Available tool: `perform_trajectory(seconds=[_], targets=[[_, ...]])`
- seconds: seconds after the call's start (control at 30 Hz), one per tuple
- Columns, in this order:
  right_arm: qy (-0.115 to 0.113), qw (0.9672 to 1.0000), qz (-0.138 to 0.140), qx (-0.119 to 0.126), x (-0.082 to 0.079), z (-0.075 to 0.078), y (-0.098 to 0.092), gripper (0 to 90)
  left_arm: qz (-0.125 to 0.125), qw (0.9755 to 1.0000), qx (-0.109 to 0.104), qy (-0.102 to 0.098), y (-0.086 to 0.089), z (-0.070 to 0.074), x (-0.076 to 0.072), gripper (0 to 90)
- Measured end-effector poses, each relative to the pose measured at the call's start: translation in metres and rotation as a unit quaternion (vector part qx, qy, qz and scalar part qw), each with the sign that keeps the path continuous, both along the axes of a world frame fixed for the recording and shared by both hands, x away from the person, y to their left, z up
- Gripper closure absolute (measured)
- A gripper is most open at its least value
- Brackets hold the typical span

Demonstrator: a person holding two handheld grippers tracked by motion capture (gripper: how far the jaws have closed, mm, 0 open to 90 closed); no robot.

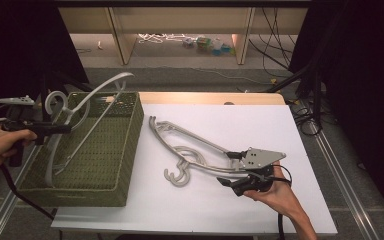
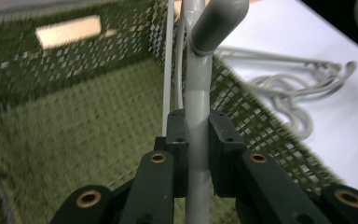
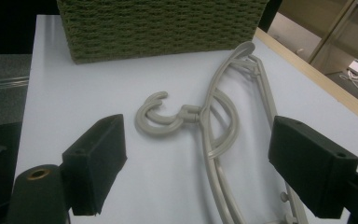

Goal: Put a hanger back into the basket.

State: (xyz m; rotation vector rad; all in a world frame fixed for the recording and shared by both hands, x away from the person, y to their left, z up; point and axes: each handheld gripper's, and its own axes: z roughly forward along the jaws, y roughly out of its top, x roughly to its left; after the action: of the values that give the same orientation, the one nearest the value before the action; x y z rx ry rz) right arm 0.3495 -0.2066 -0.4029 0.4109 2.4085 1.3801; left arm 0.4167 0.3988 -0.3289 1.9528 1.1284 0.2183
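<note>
A grey hanger stands tilted in the green woven basket, its arm clamped in the left tool. Risk: its raised end could catch the basket rim and tip out. Beside the basket, more hangers lie on the white table, between the spread jaws of the right tool, ungripped.

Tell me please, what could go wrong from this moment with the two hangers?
1. The left gripper pinches the grey hanger on a narrow bar, tilted over the green woven basket; it may twist or slip.
2. Its upper arm sticks out past the rim and could catch there.
3. The right gripper is open around the hanger on the table; the thin bars may slide away.
</note>
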Motion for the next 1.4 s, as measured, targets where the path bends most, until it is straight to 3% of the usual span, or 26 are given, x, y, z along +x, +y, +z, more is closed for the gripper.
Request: perform_trajectory(seconds=[0.33,0.53,0.57,0.6,0.7,0.9,0.97,1.0,1.17,1.3,1.4], targets=[[-0.003,1.0,-0.001,-0.002,0.0,0.0,-0.001,20.0,0.002,0.9986,0.025,0.047,0.004,-0.032,0.004,79.7],[-0.002,1.0,0.005,-0.008,0.0,-0.001,-0.001,20.3,0.012,0.9974,0.04,0.059,0.001,-0.047,0.008,79.6],[-0.002,1.0,0.003,-0.007,0.0,-0.001,-0.001,20.3,0.002,0.9964,0.054,0.066,0.001,-0.049,0.01,79.6],[0.0,0.9999,0.005,-0.01,0.0,-0.001,-0.001,20.3,0.007,0.9962,0.051,0.07,-0.002,-0.052,0.012,79.6],[-0.003,0.9999,0.005,-0.01,0.0,-0.002,0.0,20.3,-0.006,0.9938,0.075,0.082,-0.007,-0.059,0.016,79.5],[-0.003,0.9999,0.008,-0.009,0.0,-0.002,-0.001,20.4,0.005,0.9928,0.065,0.101,-0.007,-0.069,0.027,79.4],[-0.004,0.9999,0.009,-0.009,0.0,-0.002,-0.001,20.4,0.016,0.9936,0.047,0.101,-0.007,-0.072,0.031,79.3],[-0.002,0.9999,0.011,-0.011,0.0,-0.002,-0.001,20.4,0.02,0.9937,0.047,0.1,-0.005,-0.072,0.033,79.3],[-0.006,0.9998,0.014,-0.01,0.0,-0.002,-0.001,20.4,0.045,0.9922,0.061,0.098,0.004,-0.073,0.036,78.4],[-0.004,0.9999,0.012,-0.009,-0.001,-0.002,-0.002,20.4,0.066,0.9917,0.06,0.092,0.008,-0.075,0.037,78.0],[-0.004,0.9999,0.013,-0.009,-0.001,-0.002,-0.002,20.4,0.081,0.9894,0.075,0.094,0.011,-0.075,0.036,76.3]])
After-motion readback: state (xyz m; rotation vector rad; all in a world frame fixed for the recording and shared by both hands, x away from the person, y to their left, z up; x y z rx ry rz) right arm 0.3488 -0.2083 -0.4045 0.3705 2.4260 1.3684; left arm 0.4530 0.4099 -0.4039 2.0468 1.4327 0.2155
